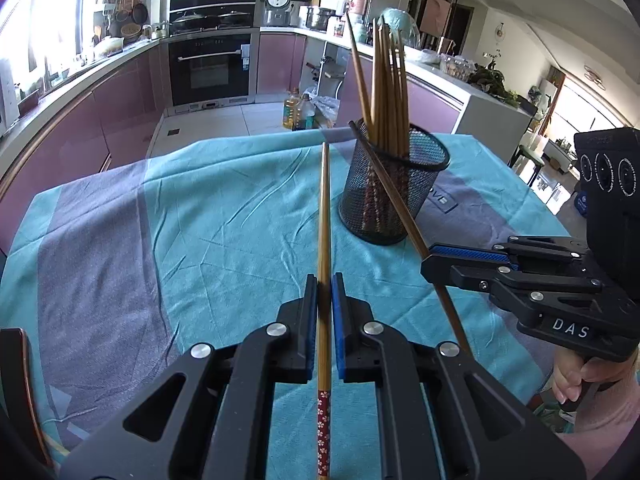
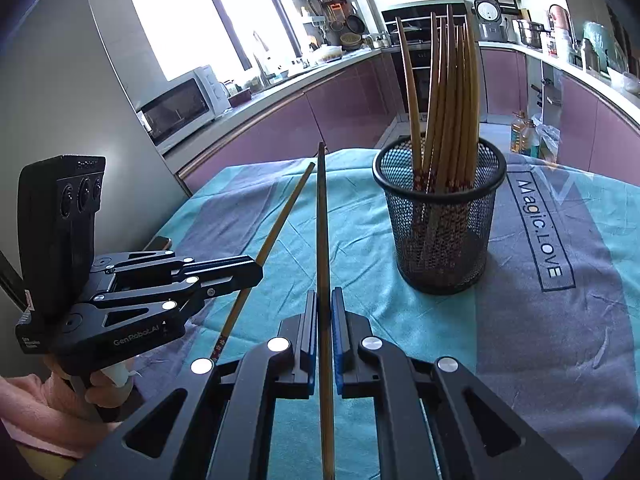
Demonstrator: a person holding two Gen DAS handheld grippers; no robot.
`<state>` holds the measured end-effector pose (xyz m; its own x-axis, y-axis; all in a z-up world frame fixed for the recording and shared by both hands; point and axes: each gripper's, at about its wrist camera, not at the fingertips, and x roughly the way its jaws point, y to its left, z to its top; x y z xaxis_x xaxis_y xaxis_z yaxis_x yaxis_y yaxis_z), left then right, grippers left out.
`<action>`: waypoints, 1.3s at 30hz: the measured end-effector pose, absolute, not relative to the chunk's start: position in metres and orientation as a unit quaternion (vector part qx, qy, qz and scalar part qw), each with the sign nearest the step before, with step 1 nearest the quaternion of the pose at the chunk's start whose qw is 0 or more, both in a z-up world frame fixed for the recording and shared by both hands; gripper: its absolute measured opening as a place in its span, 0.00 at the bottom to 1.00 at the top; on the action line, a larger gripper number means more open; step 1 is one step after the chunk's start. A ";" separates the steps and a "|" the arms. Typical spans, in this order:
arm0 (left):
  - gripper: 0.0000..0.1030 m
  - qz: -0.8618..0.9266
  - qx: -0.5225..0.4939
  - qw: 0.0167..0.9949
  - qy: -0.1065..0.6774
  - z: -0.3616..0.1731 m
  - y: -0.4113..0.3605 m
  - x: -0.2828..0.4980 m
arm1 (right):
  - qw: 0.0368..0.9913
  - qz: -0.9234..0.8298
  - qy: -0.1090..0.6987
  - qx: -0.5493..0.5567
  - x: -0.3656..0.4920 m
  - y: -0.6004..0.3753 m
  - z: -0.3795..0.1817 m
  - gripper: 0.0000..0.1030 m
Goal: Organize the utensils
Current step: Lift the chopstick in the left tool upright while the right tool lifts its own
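The left gripper's fingers [image 1: 310,308] are clenched on a light wooden chopstick [image 1: 324,240], and the right gripper's fingers [image 2: 310,320] are clenched on a darker chopstick [image 2: 322,240]; each stick runs forward between blue pads, above the desk [image 1: 100,240] with its teal-and-grey cloth. The left gripper [image 1: 324,296] shows its stick's red flowered end near the camera — the right wrist view shows that patterned end only small, below the left gripper's [image 2: 256,268] side profile. The right gripper [image 2: 324,308] is seen from the left wrist view [image 1: 430,258] side-on, its stick slanting across the front of the black mesh cup [image 1: 394,188]; whether it touches the rim I cannot tell. The cup stands upright on the cloth, holding a bundle of chopsticks [image 2: 448,100]. Only the right wrist view shows the cloth's full lettering [image 2: 540,228] — and a microwave [image 2: 180,108] on the kitchen counter.
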<state>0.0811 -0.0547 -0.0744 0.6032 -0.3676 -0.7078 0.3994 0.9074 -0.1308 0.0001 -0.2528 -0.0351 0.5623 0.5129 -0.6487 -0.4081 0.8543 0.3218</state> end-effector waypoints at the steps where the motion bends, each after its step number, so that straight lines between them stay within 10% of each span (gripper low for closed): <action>1: 0.08 -0.216 0.020 0.895 0.389 -0.073 -0.055 0.080 | 0.882 0.261 0.386 0.069 0.000 -0.253 -0.034 0.06; 39: 0.07 -0.259 -0.009 0.904 0.341 -0.025 -0.052 0.065 | 0.905 0.259 0.324 0.096 -0.010 -0.274 0.002 0.06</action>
<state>0.0654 -0.0516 -0.0253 0.6336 -0.4743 -0.6112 0.4616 0.8657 -0.1933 -0.0099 -0.2739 0.0023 0.6562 0.5299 -0.5372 -0.4060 0.8480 0.3406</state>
